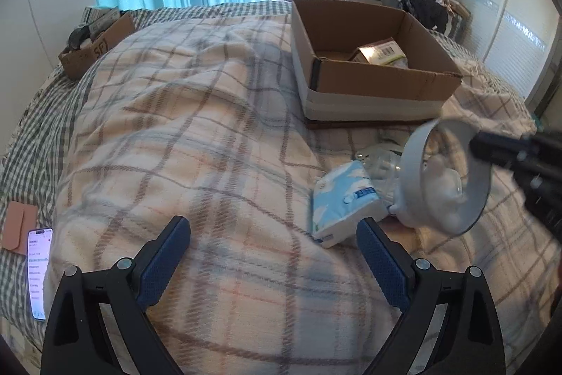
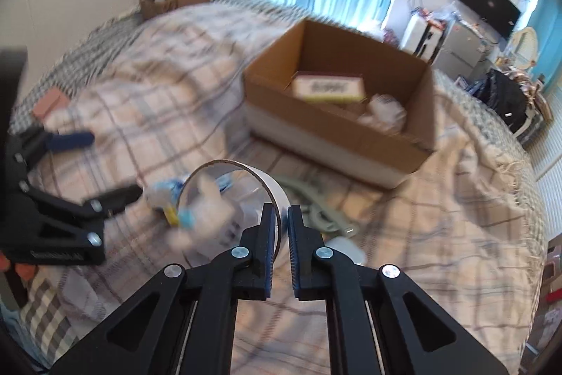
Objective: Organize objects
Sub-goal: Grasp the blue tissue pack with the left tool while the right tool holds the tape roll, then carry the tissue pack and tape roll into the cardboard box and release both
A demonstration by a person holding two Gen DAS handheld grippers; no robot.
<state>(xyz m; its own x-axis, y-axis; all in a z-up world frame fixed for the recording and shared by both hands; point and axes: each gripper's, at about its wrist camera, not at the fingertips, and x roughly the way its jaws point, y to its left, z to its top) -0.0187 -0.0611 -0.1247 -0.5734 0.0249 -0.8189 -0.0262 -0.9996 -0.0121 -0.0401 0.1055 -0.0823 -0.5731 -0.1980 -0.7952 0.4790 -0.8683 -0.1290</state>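
My right gripper is shut on the rim of a wide white tape roll and holds it above the plaid blanket; the roll also shows in the left wrist view, with the right gripper at its far rim. My left gripper is open and empty, low over the blanket; it also shows in the right wrist view. A blue and white tissue pack lies just ahead of the left gripper's right finger. An open cardboard box with a small carton inside stands further back.
A phone with a lit screen and a pink case lie at the bed's left edge. A second cardboard box sits at the far left corner. A grey-green curved object and clear plastic wrapping lie near the roll.
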